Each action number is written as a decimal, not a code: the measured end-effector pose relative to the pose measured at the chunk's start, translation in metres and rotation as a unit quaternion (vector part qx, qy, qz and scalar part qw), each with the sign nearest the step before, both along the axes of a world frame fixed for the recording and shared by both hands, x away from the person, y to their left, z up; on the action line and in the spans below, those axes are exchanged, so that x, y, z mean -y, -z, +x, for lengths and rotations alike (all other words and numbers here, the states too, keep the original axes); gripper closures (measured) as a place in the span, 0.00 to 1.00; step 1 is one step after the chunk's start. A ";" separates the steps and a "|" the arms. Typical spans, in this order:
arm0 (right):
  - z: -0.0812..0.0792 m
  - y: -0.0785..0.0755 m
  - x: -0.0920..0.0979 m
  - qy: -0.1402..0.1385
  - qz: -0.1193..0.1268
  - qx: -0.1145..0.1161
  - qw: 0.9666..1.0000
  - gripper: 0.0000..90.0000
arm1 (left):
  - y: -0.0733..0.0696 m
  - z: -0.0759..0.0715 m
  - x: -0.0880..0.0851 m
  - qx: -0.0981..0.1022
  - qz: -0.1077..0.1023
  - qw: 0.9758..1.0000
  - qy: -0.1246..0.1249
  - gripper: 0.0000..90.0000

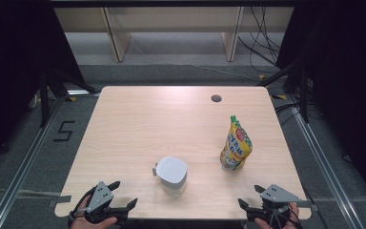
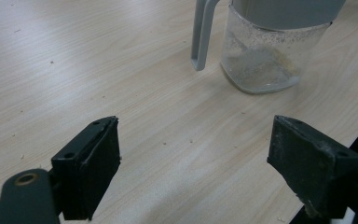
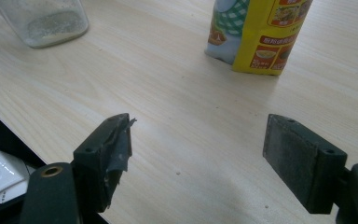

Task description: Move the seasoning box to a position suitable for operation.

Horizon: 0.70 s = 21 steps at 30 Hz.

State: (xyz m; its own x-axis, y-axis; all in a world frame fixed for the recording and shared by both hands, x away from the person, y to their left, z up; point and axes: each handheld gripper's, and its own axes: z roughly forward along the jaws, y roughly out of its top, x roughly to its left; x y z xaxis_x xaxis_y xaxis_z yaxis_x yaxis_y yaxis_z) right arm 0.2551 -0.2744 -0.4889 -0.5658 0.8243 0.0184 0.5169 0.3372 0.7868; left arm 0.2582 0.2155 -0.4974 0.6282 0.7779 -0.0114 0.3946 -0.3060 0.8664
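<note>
Wooden table (image 1: 138, 124) carries a lidded glass jar (image 1: 172, 175) near its front centre; a yellow pouch (image 1: 236, 144) stands right. Left gripper (image 1: 124, 195) and right gripper (image 1: 249, 196): jaws spread, empty, at front edge.

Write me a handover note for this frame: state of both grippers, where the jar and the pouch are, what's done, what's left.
Left gripper: open, holding nothing, at the table's near-left edge.
Right gripper: open, holding nothing, at the near-right edge.
Jar: clear, grey lid on, grey handle, upright near the front centre, ahead of the left gripper; seems to hold a little residue.
Pouch: yellow spouted pouch, upright, to the jar's right, ahead of the right gripper.
Done: nothing visibly handled.
Left: probably everything; likely grasp both first.
</note>
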 end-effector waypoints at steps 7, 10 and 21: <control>0.001 0.000 0.000 -0.004 0.007 -0.005 1.000 0.27 | 0.000 0.002 0.001 -0.003 -0.001 1.000 0.001 0.18; 0.000 0.000 0.000 0.001 0.004 -0.001 1.000 0.27 | -0.001 0.006 0.004 0.002 0.000 1.000 -0.001 0.18; -0.002 0.000 -0.005 -0.002 0.007 -0.005 1.000 0.27 | -0.011 0.035 0.028 0.053 0.006 0.998 0.045 0.37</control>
